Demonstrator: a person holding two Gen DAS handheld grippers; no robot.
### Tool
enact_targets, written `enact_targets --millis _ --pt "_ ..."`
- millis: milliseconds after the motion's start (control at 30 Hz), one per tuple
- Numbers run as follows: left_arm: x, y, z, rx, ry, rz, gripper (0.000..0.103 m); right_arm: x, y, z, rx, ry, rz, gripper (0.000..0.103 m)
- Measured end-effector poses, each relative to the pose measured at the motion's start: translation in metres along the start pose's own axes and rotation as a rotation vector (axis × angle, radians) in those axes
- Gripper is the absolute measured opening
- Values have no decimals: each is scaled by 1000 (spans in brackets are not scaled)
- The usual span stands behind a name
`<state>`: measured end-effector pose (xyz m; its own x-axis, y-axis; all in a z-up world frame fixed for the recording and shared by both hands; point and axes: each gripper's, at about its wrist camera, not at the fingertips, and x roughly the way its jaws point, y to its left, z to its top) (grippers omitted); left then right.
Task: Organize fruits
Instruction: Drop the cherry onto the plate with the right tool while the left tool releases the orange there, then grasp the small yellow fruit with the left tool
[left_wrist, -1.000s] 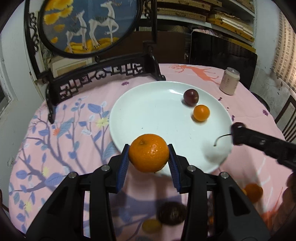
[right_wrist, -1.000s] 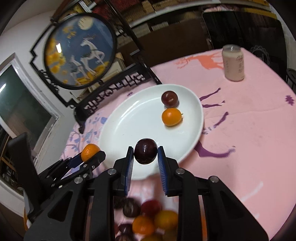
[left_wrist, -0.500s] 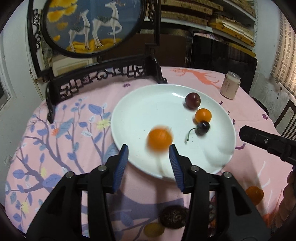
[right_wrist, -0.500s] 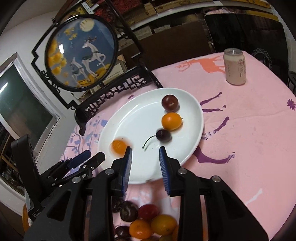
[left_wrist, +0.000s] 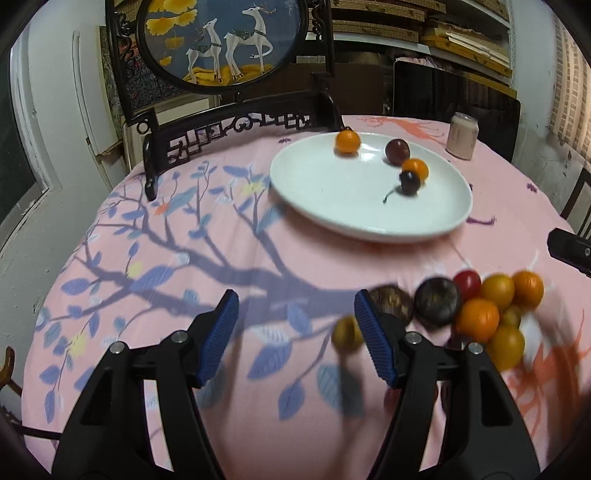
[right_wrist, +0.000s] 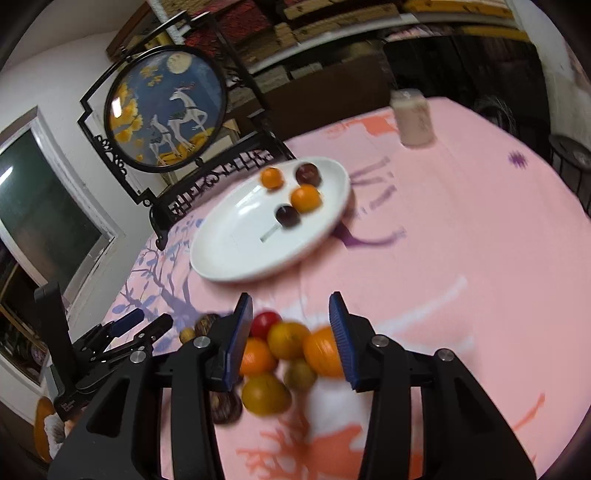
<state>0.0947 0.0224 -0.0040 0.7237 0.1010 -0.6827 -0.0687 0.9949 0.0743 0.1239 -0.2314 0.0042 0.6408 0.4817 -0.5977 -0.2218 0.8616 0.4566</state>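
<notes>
Left wrist view: left gripper (left_wrist: 295, 328) empty, jaws opening; its orange (left_wrist: 347, 141) now lies on the plate (left_wrist: 332, 206). Right gripper (right_wrist: 291, 325), also emptied and opening, has withdrawn over the fruit pile (right_wrist: 280, 354), likely for another pick.

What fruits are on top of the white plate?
On the white plate sit two small oranges, a dark plum and a stemmed cherry. Nothing covers them.

Bare cloth (left_wrist: 229, 258) left; fruit pile (left_wrist: 480, 310) crowds right.
</notes>
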Motion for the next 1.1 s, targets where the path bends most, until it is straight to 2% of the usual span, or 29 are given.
enact_targets --millis 67,133,233,333,467,567,733,833,967,1100 --pt "-3 1 -4 -3 -6 2 76 -4 -7 -7 28 1 -8 46" --pt "-5 0 -6 0 -13 6 76 -8 -11 -10 40 -4 -14 47" --pt "-5 -3 -10 17 -4 -7 76 -13 -16 -13 52 -18 -36 58" --pt "-1 -10 -14 62 18 -13 76 -14 -17 -13 55 -27 -48 58" --pt "10 -11 -16 71 61 -34 74 -13 -17 -13 51 -22 -48 58" --pt "14 -9 -16 58 73 -63 62 -12 -16 -13 49 -16 -47 58" --pt "20 -15 -13 89 79 -95 54 -10 -14 -15 43 -3 -47 58" --pt "24 -21 -12 115 90 -115 44 -8 -12 -15 36 2 -51 58" --pt "25 -21 -12 114 95 -168 24 -6 -11 -15 29 15 -50 58" --pt "20 -23 -13 121 70 -160 24 -1 -10 -17 29 47 -47 58"
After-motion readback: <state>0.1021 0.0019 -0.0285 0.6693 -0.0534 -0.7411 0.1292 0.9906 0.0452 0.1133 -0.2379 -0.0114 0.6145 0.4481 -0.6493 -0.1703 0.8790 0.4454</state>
